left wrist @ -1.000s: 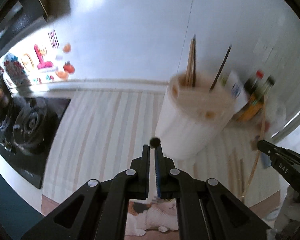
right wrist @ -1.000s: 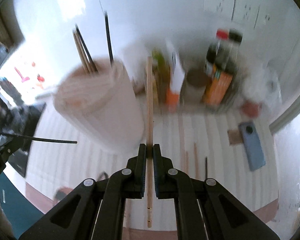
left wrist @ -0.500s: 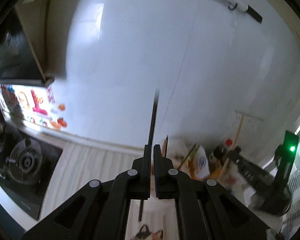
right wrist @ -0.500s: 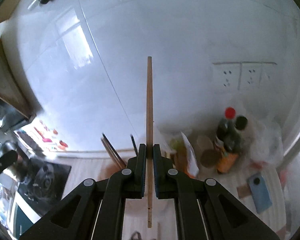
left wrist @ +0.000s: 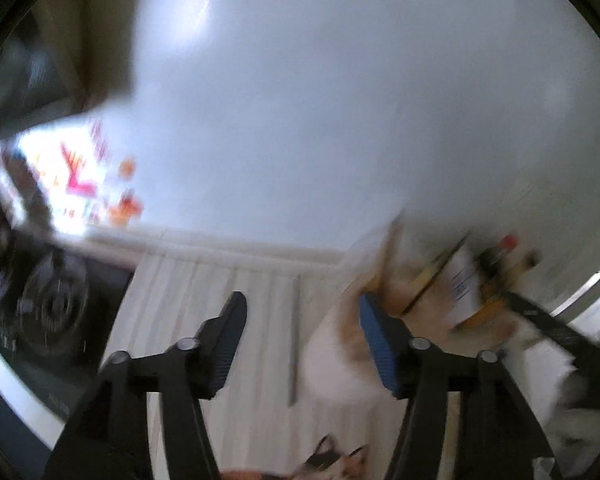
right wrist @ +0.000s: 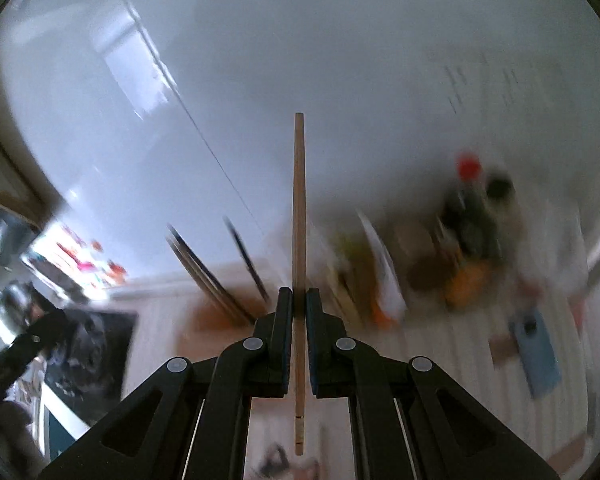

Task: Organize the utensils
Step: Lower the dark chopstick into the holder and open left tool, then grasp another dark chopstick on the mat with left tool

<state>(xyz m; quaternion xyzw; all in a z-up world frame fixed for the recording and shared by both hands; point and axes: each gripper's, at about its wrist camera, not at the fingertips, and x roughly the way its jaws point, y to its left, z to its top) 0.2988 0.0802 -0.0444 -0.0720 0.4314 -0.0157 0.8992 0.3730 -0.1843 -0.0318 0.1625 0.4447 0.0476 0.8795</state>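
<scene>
Jaws of the left gripper (left wrist: 300, 312) are opening, a dark chopstick (left wrist: 295, 340) loose in the gap between them, pads clear. Right gripper (right wrist: 299, 312) is clamped on a wooden chopstick (right wrist: 299, 208), utensil holder (right wrist: 220, 316) just left.

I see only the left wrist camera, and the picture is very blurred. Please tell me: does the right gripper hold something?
Observer: Yes. The right gripper is shut on a wooden chopstick, which points up past the jaws.
Operator: Thank you. Which chopsticks are in the holder? In my view they are only streaks.
Observer: Dark ones and wooden ones stand in the holder, leaning to the left.
Operator: Is something lying near the bottles at the right?
Observer: A blue phone lies flat on the counter, in front of the bottles.
</scene>
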